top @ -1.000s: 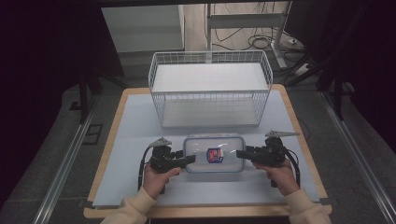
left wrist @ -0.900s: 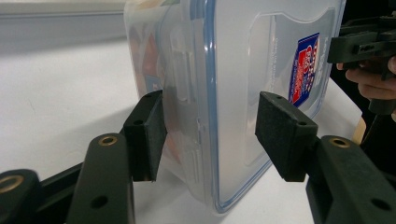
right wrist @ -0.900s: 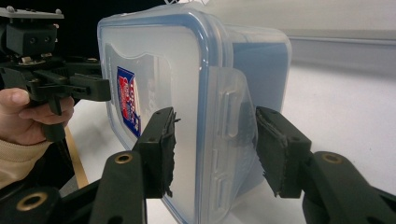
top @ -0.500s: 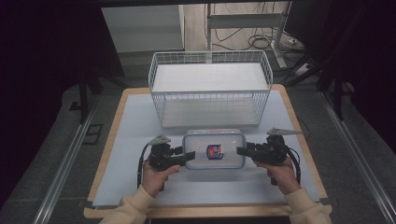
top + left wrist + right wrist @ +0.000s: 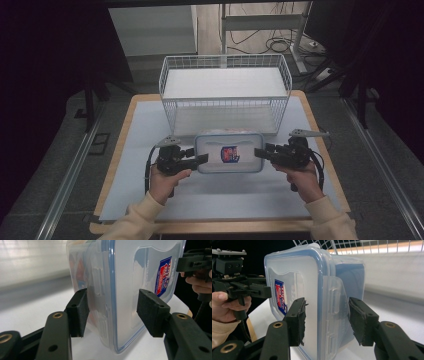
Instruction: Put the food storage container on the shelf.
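A clear plastic container [image 5: 229,152] with a blue-rimmed lid and a red-and-blue label hangs just above the table, in front of the wire basket. My left gripper [image 5: 202,159] is shut on its left end and my right gripper [image 5: 259,152] on its right end. In the left gripper view the container [image 5: 120,277] stands on edge between my left gripper's [image 5: 112,312] black pads, which press on lid and base. The right gripper view shows the container [image 5: 294,277] clamped the same way by my right gripper [image 5: 325,320], across the side latch. Colourful contents show dimly through the wall.
A white wire basket [image 5: 225,107] stands at the back of the pale mat [image 5: 140,150], close behind the container. The mat lies on a wooden board [image 5: 112,165] with metal rails to either side. The person's hands and cream sleeves come in from the bottom.
Both grippers have risen together with the container between them. It now sits higher in the picture, its far edge nearer the basket's front wall.
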### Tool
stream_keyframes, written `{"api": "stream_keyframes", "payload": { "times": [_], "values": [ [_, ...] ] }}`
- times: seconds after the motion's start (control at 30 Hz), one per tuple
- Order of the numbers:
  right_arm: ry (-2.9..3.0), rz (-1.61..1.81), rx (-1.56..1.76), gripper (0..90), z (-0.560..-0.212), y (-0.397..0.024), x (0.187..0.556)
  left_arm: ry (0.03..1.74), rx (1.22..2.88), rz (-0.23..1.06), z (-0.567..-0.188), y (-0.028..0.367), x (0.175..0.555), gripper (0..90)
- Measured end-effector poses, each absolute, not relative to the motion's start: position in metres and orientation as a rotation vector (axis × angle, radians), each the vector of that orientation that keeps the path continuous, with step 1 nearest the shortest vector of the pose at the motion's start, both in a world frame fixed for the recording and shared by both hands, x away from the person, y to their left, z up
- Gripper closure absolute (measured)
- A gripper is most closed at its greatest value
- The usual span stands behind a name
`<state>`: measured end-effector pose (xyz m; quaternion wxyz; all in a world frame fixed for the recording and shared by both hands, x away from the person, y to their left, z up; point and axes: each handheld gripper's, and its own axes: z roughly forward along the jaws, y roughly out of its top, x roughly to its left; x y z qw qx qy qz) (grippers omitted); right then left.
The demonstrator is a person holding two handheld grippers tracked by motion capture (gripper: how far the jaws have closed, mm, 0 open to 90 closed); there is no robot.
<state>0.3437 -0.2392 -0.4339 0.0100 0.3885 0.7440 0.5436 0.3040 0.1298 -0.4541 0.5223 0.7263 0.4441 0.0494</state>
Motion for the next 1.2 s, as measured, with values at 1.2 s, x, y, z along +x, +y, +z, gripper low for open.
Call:
{"api": "stream_keyframes", "payload": {
  "times": [1.2],
  "values": [
    [2.249, 1.714, 1.164, 48.5, -0.325, -0.22, 0.401, 1.027, 1.719, 0.182, -0.348, 0.146, 0.367, 43.1]
  ]
}}
